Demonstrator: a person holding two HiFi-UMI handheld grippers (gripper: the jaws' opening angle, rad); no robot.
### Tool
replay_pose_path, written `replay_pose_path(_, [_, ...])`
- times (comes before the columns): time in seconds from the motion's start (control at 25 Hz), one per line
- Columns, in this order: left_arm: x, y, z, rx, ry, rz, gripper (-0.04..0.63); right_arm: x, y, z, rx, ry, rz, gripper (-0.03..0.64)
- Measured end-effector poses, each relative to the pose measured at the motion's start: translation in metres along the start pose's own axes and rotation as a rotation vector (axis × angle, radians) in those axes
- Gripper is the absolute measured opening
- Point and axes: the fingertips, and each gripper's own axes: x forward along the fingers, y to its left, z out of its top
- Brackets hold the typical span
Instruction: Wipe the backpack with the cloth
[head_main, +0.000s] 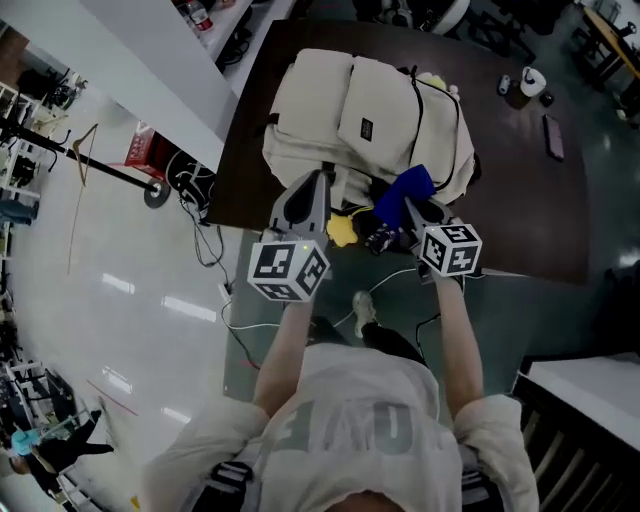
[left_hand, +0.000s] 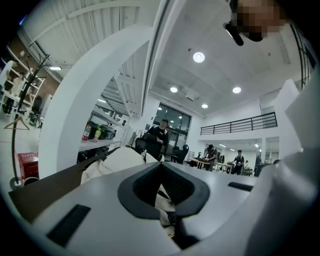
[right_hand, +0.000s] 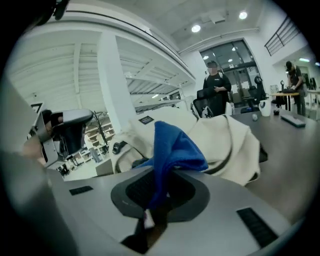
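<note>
Right gripper (head_main: 415, 212): jaws clamped on the blue cloth (head_main: 408, 188). In the right gripper view the cloth (right_hand: 172, 145) rises out of the pads and folds over forward, so the loose end leads the tool.

Left gripper (head_main: 305, 195): jaws drawn in close. The left gripper view shows cream fabric and a dark strap in the narrow gap. I judge it pinched on the near edge of the backpack (head_main: 370, 120), though contact is not plainly shown.

Position of the work: the backpack lies flat on the dark desk (head_main: 520, 200), broad face up, filling the near-left part of the top and coming almost to the near edge. It spreads somewhat wider across the desk than from near to far. I cannot fix a top or bottom end.

Governing relation: the backpack lies straight ahead of both my tools, toward the far edge. The cloth overlaps its near-right corner, beside the black cords. Whether the cloth rests on the fabric I cannot tell. The unwiped face runs away from the cloth, forward and to my left.

Assessment: the right gripper is the working tool and is nearer the face. The stroke should go outward toward the far edge, while the left steadies the near-left side.
</note>
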Motion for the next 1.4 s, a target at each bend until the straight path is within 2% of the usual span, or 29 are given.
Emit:
replay_pose_path(0.12, [0.008, -0.016, -0.012, 0.013, 0.015, 0.003, 0.002, -0.021, -0.046, -0.006, -0.054, 0.035, -0.065, 0.044])
replay_pose_path(0.32, [0.016, -0.014, -0.024, 0.020, 0.036, 0.037, 0.002, -0.057, -0.107, -0.007, -0.068, 0.036, -0.174, 0.044])
replay_pose_path(0.48, [0.017, -0.006, -0.021, 0.020, 0.028, 0.066, 0.002, -0.080, -0.134, -0.006, -0.068, 0.034, -0.251, 0.044])
replay_pose_path(0.6, [0.014, 0.004, -0.013, 0.027, 0.010, 0.089, 0.002, -0.091, -0.135, 0.006, -0.071, -0.002, -0.274, 0.044])
replay_pose_path(0.76, [0.000, 0.026, 0.003, 0.042, -0.017, 0.128, 0.002, -0.090, -0.101, 0.030, -0.095, -0.060, -0.238, 0.044])
replay_pose_path(0.84, [-0.007, 0.039, 0.013, 0.056, -0.034, 0.142, 0.002, -0.080, -0.072, 0.048, -0.114, -0.095, -0.190, 0.044])
replay_pose_path(0.96, [-0.017, 0.062, 0.035, 0.116, -0.063, 0.150, 0.002, -0.055, -0.021, 0.078, -0.145, -0.159, -0.097, 0.044])
replay_pose_path(1.12, [-0.035, 0.113, 0.073, 0.165, -0.119, 0.169, 0.002, -0.013, 0.044, 0.107, -0.188, -0.193, -0.020, 0.044])
replay_pose_path(1.24, [-0.048, 0.159, 0.092, 0.154, -0.139, 0.175, 0.002, 0.020, 0.090, 0.125, -0.185, -0.219, -0.013, 0.044])
replay_pose_path(1.4, [-0.054, 0.222, 0.112, 0.122, -0.135, 0.141, 0.002, 0.055, 0.150, 0.153, -0.151, -0.296, -0.058, 0.044])
